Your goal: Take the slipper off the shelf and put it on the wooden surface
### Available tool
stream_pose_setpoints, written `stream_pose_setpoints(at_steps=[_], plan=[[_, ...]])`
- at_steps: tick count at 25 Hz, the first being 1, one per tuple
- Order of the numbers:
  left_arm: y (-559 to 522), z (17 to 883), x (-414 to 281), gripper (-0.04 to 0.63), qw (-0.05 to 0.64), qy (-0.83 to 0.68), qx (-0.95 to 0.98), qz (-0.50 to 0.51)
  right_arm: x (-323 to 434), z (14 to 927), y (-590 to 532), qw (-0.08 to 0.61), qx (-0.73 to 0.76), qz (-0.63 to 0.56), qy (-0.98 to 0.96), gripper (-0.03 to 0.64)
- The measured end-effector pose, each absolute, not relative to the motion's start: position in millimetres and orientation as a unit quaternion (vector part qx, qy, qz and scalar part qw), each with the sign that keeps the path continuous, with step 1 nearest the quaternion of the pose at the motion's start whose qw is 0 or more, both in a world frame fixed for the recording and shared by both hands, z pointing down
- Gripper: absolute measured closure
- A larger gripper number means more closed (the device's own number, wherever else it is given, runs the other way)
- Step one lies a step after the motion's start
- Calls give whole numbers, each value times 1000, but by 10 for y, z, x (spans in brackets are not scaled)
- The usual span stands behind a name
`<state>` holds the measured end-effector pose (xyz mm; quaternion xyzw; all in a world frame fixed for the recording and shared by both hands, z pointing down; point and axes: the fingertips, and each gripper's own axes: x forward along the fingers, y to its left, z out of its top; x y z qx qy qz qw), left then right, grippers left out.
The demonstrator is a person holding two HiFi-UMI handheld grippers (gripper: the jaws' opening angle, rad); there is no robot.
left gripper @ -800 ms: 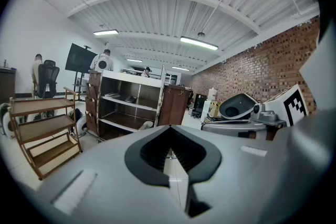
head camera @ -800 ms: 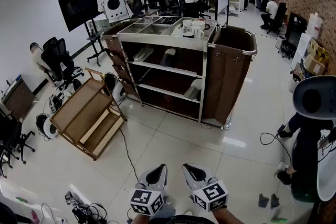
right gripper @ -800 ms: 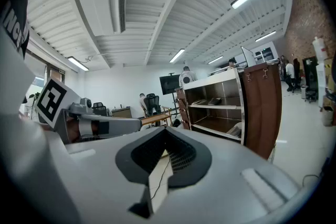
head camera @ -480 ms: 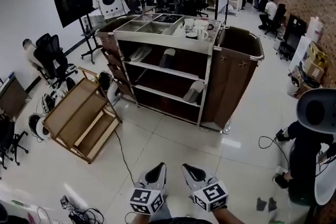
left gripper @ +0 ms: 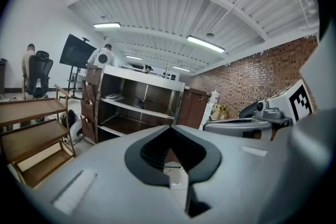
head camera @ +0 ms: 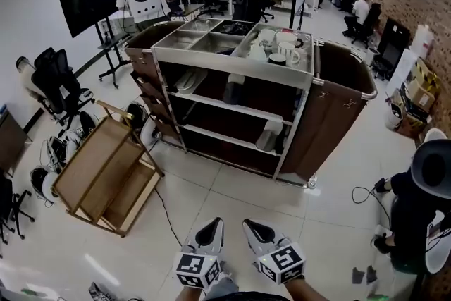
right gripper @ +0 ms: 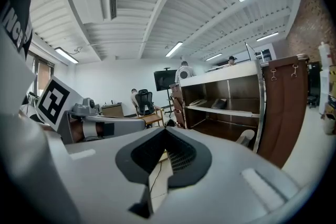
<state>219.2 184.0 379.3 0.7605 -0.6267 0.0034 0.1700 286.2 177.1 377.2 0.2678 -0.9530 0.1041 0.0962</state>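
Slippers lie on the shelves of a steel cart: a white one and a dark one on the upper shelf, a pale one on the lower shelf. A wooden stepped rack stands on the floor left of the cart. My left gripper and right gripper hang side by side at the bottom of the head view, well short of the cart. Both are shut and hold nothing. The left gripper view shows the cart and the rack beyond the shut jaws.
A brown fabric bag hangs on the cart's right end, and cups stand on its top. A cable runs over the tiled floor. Office chairs, a screen and people stand around; a seated person is at the right.
The head view has come nearer to the cart, which now looks larger and sits further right. Both grippers stay shut in the same place in the view.
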Motion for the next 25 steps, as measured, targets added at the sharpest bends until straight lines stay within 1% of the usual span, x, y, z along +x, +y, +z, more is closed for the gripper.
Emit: stream_pose_setpoints(at_steps=[10,19,25], plan=[[1470,3709,1331,591,163,-619,768,-10,2045,3684,1373,103,289,97,-947,617],[1198,3734,1091,591,160,-607,779,-10,1750,3681,1115,97,302,83,-945,617],[845,3840,926,591,163,-603,781,0,1598,3789,727,90,308,90,-943,617]])
